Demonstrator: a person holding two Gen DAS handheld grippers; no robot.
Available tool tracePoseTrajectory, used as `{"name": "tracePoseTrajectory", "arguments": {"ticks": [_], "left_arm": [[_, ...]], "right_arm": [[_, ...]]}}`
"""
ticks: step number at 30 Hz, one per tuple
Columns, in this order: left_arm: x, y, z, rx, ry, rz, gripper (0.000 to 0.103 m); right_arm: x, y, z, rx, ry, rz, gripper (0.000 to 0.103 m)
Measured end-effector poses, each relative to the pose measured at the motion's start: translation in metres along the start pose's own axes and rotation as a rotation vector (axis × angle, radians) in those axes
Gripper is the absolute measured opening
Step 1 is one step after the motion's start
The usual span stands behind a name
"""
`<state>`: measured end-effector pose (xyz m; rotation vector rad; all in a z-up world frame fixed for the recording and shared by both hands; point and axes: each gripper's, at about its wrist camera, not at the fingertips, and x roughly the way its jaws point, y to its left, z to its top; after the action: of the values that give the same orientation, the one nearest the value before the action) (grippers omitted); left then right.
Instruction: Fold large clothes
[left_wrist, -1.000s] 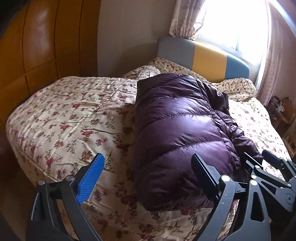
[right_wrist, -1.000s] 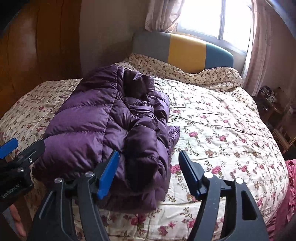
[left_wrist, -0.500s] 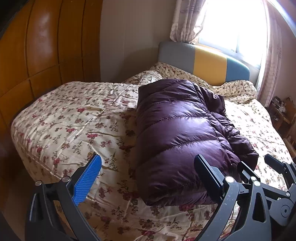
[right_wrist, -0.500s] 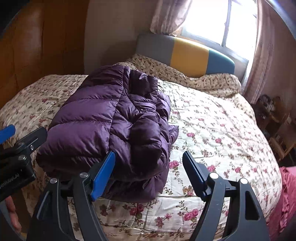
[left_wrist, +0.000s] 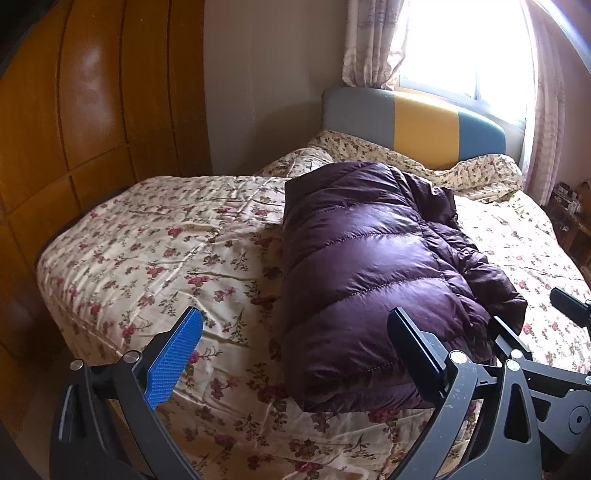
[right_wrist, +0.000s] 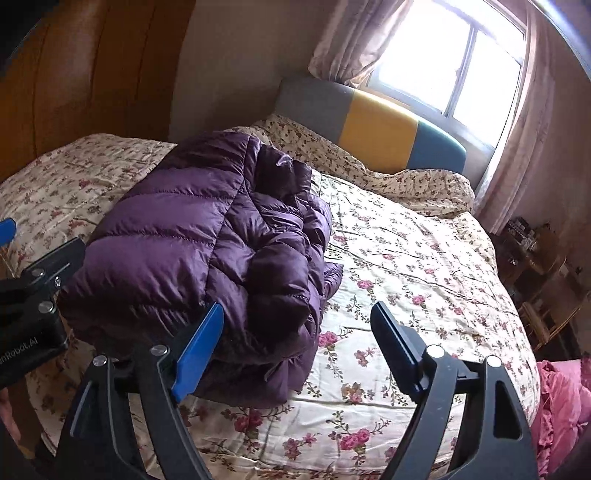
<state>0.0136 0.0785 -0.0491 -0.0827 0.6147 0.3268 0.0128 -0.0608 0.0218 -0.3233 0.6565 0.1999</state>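
Bed (left_wrist: 166, 258) fills most of both views, its flowered quilt giving a broad, soft surface where a bulky garment can be laid and folded. Behind it, at the upper middle of the frame, a padded headboard (left_wrist: 424, 122) in grey, yellow and blue stands under a bright window (right_wrist: 443, 62) with curtains (right_wrist: 354, 40). A wooden wardrobe (left_wrist: 74, 110) covers the left of the frame.

The purple puffer jacket (left_wrist: 362, 266) lies on the quilt in a thick folded bundle, right of centre in the left wrist view and left of centre in the right wrist view. Its smooth quilted panel faces up, while looser folds, probably a sleeve or the hood, bunch along its right side. Judging by that compact shape, the fold looks nearly or fully done.

A pink cloth (right_wrist: 561, 406) shows at the lower right edge of the right wrist view.

The left tool (left_wrist: 291, 343) hovers at the near end of the bundle with its jaws wide apart and nothing held. The right tool (right_wrist: 295, 343) sits just above the bundle's near right corner, its jaws opening, with only quilt and jacket edge seen between them and no pad pressing cloth, which suggests the jacket is being left to rest.
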Motion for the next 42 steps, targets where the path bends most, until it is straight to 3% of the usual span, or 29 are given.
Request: {"name": "tracePoseTrajectory", "arguments": {"ticks": [25,42], "left_arm": [[0.004,-0.006,-0.002,-0.007,0.047,-0.023,0.099],[-0.004,-0.011,0.0,0.001,0.029,-0.028,0.099]], "right_arm": [[0.002,-0.007,-0.002,0.021,0.021,0.03,0.092],[0.005,-0.011,-0.003,0.05,0.027,0.037,0.093]]}}
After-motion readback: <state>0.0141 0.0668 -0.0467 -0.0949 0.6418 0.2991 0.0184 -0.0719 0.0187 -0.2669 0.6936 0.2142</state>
